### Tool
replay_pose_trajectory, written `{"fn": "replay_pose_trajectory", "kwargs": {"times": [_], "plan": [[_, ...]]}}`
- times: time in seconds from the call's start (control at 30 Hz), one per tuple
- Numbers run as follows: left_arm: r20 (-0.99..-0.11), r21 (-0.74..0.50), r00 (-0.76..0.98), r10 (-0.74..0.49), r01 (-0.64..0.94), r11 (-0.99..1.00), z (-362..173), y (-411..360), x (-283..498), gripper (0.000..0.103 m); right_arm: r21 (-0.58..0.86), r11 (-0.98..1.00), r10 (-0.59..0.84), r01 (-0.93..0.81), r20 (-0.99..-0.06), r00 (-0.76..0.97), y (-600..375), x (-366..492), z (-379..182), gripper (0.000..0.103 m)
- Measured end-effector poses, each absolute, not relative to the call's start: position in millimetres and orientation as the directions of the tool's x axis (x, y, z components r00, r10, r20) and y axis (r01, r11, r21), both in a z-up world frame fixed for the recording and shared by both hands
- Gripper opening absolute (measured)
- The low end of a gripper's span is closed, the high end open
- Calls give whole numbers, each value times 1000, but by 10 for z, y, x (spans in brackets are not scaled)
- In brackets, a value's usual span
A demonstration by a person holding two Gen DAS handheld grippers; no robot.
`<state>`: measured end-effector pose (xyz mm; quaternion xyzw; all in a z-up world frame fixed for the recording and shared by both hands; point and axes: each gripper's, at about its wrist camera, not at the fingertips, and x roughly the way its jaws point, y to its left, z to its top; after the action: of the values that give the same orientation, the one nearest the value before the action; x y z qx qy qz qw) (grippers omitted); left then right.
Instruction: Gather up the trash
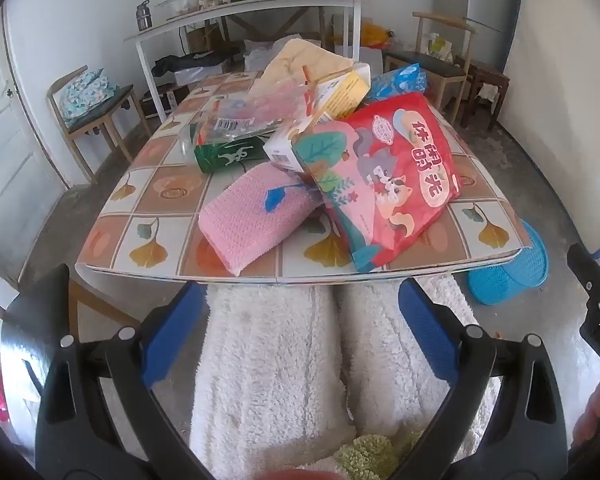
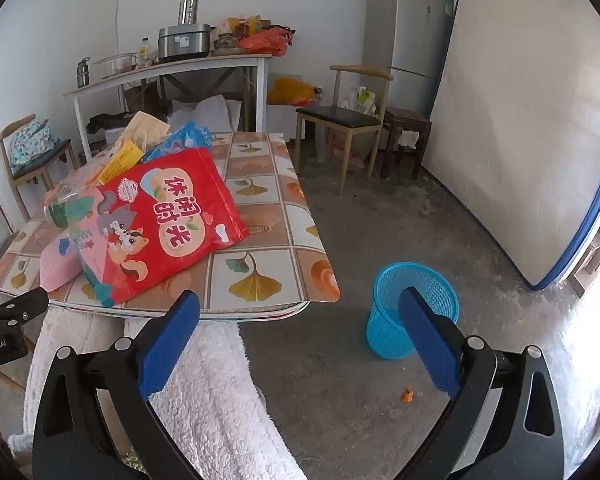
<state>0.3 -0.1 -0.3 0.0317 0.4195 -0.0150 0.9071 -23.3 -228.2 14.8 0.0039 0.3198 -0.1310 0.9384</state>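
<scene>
Seated at a tiled-pattern table (image 1: 168, 192) in a bare concrete-floored room, knees in white fleece trousers (image 1: 268, 360) filling the foreground under both cameras. Behind, a white side table (image 2: 168, 68) crowded with a steel cooker (image 2: 184, 42), jars and an orange bag; wooden chairs along the wall, a grey refrigerator (image 2: 408, 28) and a mattress (image 2: 520, 140) propped upright at right.

Heaped on the table, ahead of and above the left gripper (image 1: 300, 336), jaws spread wide and holding nothing: a red snack bag (image 1: 392, 176) printed with cartoon squirrels and Chinese characters, overhanging the near edge; a pink textured packet (image 1: 256, 216) just beside and partly under it; a green carton (image 1: 228, 156), clear plastic wrap, a yellow-and-white box (image 1: 340, 92) and a blue wrapper (image 1: 400, 80) piled behind.

Right gripper (image 2: 300, 340) likewise fully apart and empty, short of the table edge. On the floor to the right of the table, well apart from the heap, a blue mesh wastebasket (image 2: 388, 324), upright, partly masked by the right-hand finger.
</scene>
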Motion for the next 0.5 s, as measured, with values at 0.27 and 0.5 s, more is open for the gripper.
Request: {"fn": "replay_pose_trajectory", "kwargs": {"times": [0.27,0.5], "plan": [[-756,36,655,-8,54,998,16,-3,-21,94,-73,967,-240,246,-599,764,-2278,-234,160,97],[-767,30,641,-15,60,998,-22,25,-4,94,-75,966,-241,247,-599,763,-2284,-239,171,97]]}}
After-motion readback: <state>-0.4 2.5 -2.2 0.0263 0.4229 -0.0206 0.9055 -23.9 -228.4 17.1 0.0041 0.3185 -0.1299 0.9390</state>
